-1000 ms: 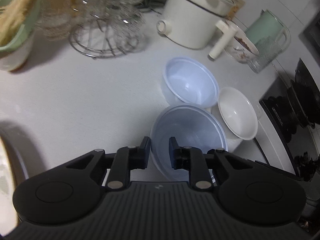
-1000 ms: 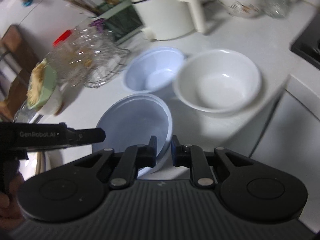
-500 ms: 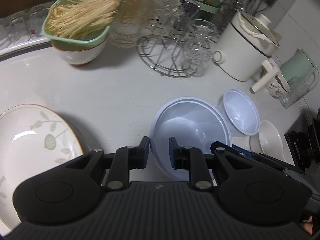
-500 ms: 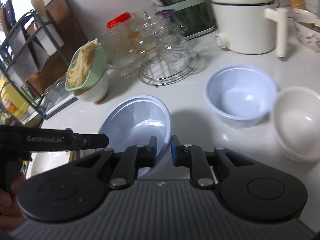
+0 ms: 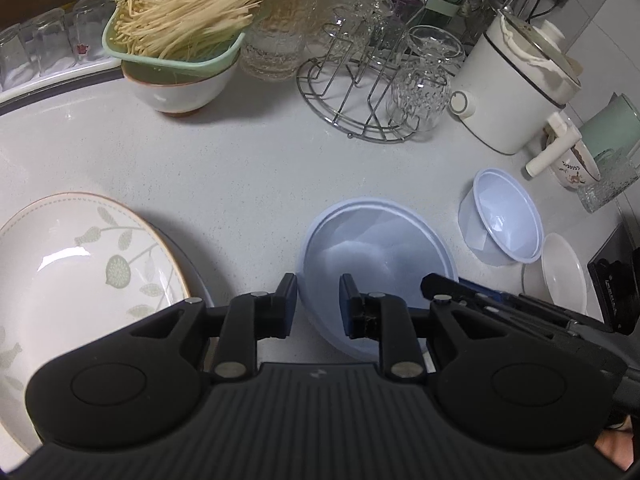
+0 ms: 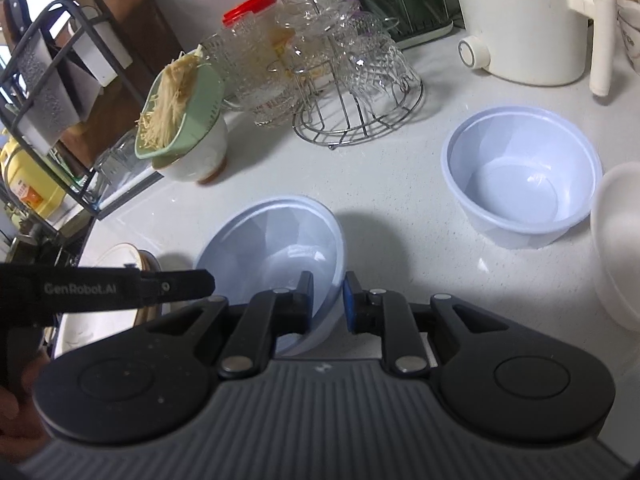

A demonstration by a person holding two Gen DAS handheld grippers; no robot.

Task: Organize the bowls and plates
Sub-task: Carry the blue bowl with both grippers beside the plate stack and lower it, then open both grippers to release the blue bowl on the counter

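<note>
A large pale blue plastic bowl (image 5: 376,252) hangs tilted above the white counter. My left gripper (image 5: 318,300) is shut on its left rim and my right gripper (image 6: 327,298) is shut on its right rim (image 6: 338,264). A smaller blue bowl (image 6: 520,184) stands on the counter to the right, beside a white bowl (image 6: 616,248). Both show in the left wrist view too, the blue one (image 5: 504,216) and the white one (image 5: 564,272). A leaf-patterned plate (image 5: 80,272) lies at the left.
A green strainer of enoki mushrooms (image 5: 176,32) sits in a white bowl at the back left. A wire rack with glasses (image 5: 380,92) and a white electric pot (image 5: 516,92) stand at the back. A stove edge (image 5: 616,276) is at the far right.
Both grippers have carried the large blue bowl to the left, away from the two smaller bowls and toward the patterned plate, which has come into view.
</note>
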